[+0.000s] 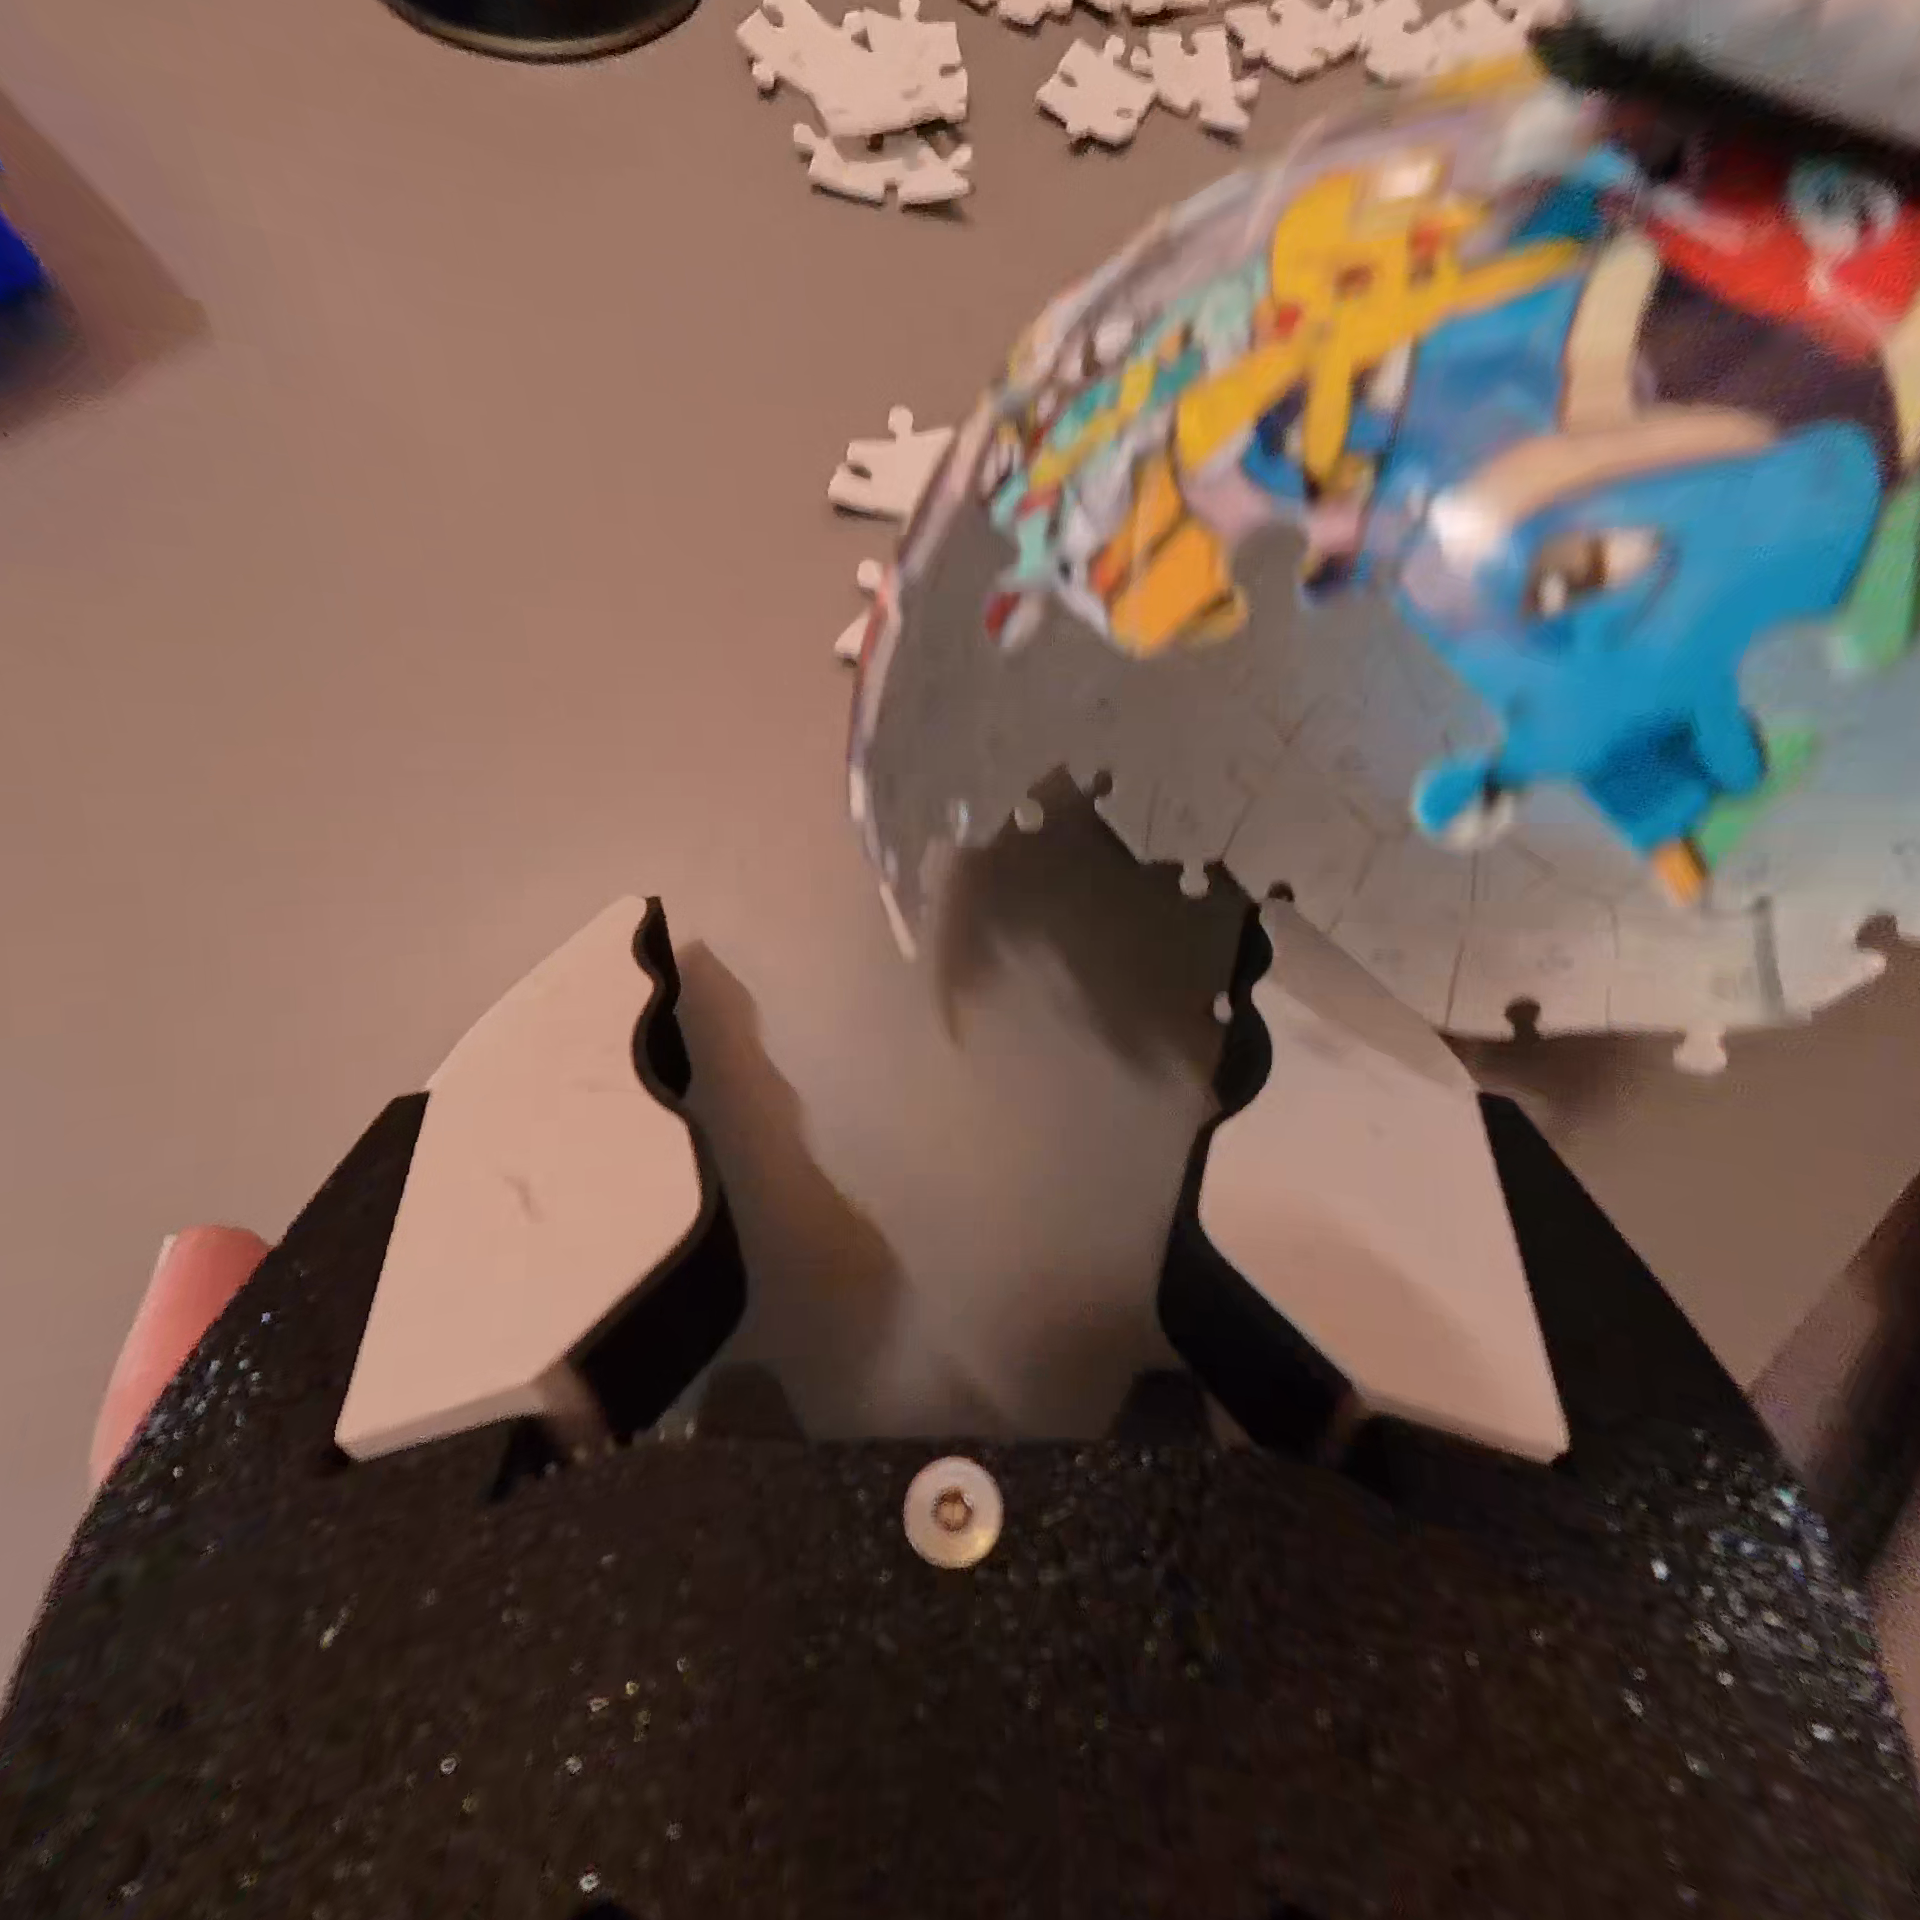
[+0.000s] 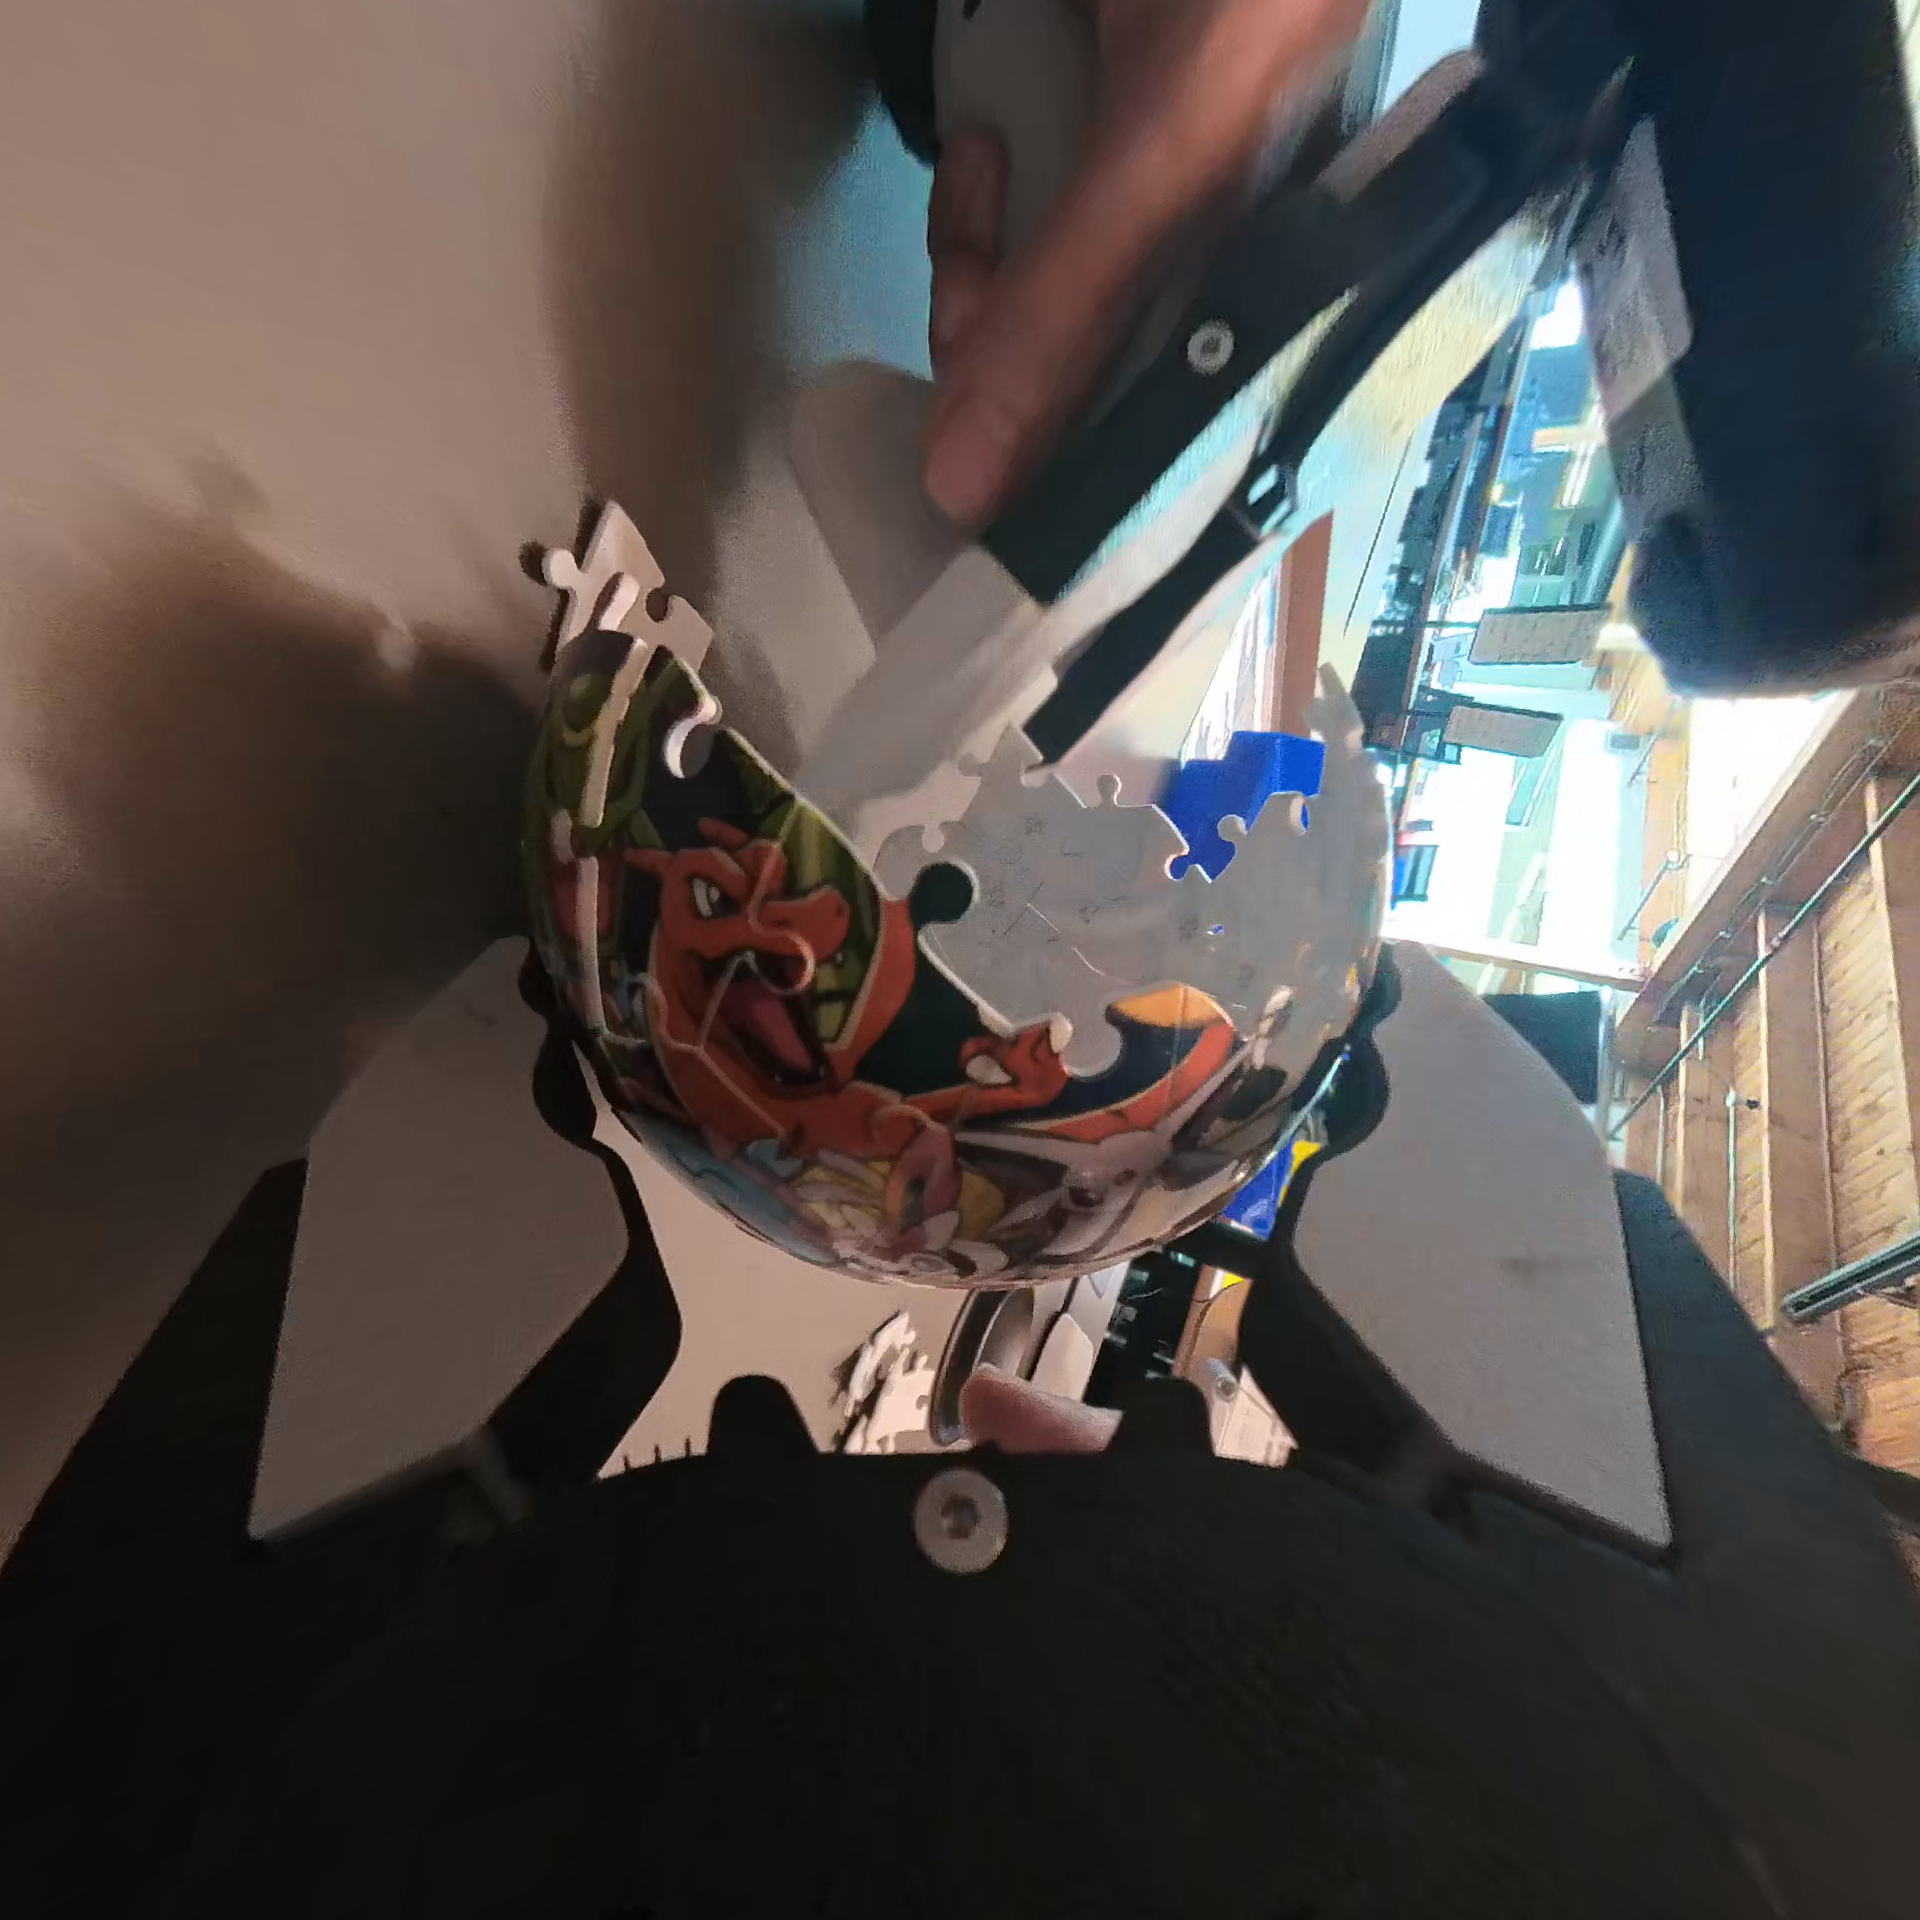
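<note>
A partly built puzzle ball (image 2: 779, 987) with bright cartoon prints and a jagged open rim sits between the fingers of my right gripper (image 2: 956, 1003), which is shut on it and holds it above the table. In the left wrist view the ball (image 1: 1455, 520) is at the upper right, blurred, with its grey inside showing. My left gripper (image 1: 951, 966) is open and empty. Its right fingertip (image 1: 1252, 966) is at the ball's broken lower rim. In the right wrist view the left gripper (image 2: 935, 665) reaches toward the ball's opening, held by a hand (image 2: 1039, 312).
Several loose white puzzle pieces (image 1: 873, 94) lie at the far edge of the brown table (image 1: 468, 623), and one more piece (image 1: 883, 478) lies by the ball. A dark round object (image 1: 530, 21) is at the top left. A blue object (image 2: 1257, 779) shows behind the ball.
</note>
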Demonstrator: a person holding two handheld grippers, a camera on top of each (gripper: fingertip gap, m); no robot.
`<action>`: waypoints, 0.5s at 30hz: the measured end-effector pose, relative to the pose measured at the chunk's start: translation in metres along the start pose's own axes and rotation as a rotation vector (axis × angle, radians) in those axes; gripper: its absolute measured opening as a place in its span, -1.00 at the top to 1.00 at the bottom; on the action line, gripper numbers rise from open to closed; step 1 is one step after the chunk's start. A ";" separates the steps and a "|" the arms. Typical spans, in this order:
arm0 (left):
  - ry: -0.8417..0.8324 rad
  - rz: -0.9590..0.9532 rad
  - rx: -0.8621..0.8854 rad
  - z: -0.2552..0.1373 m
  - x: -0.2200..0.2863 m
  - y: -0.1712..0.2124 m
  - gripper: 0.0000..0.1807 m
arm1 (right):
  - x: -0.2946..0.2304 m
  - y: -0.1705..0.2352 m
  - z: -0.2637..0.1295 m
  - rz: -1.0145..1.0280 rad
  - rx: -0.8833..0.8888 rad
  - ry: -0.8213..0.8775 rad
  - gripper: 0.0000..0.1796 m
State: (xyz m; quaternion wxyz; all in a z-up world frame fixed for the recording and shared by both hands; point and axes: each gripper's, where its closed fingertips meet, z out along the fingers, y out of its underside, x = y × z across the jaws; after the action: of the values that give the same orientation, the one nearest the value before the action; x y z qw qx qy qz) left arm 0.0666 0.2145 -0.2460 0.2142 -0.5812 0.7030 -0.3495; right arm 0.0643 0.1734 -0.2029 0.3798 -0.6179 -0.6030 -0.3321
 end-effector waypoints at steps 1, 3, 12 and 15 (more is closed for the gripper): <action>-0.018 0.006 -0.012 -0.004 0.001 0.007 -0.11 | 0.000 -0.001 0.000 -0.010 0.005 0.004 -0.54; -0.064 0.035 -0.047 -0.011 0.004 0.021 -0.11 | 0.000 -0.002 -0.001 -0.030 0.012 0.013 -0.54; -0.025 0.146 -0.018 -0.030 0.047 0.039 0.21 | 0.000 -0.005 -0.004 -0.069 0.026 0.057 -0.53; -0.018 0.070 -0.036 -0.028 0.057 0.040 0.29 | 0.000 -0.006 -0.005 -0.078 0.032 0.071 -0.52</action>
State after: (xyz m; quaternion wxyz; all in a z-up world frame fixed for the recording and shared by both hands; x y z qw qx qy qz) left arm 0.0070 0.1689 -0.2514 0.2219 -0.5631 0.7271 -0.3240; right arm 0.0588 0.1685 -0.2000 0.3975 -0.5757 -0.6179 -0.3588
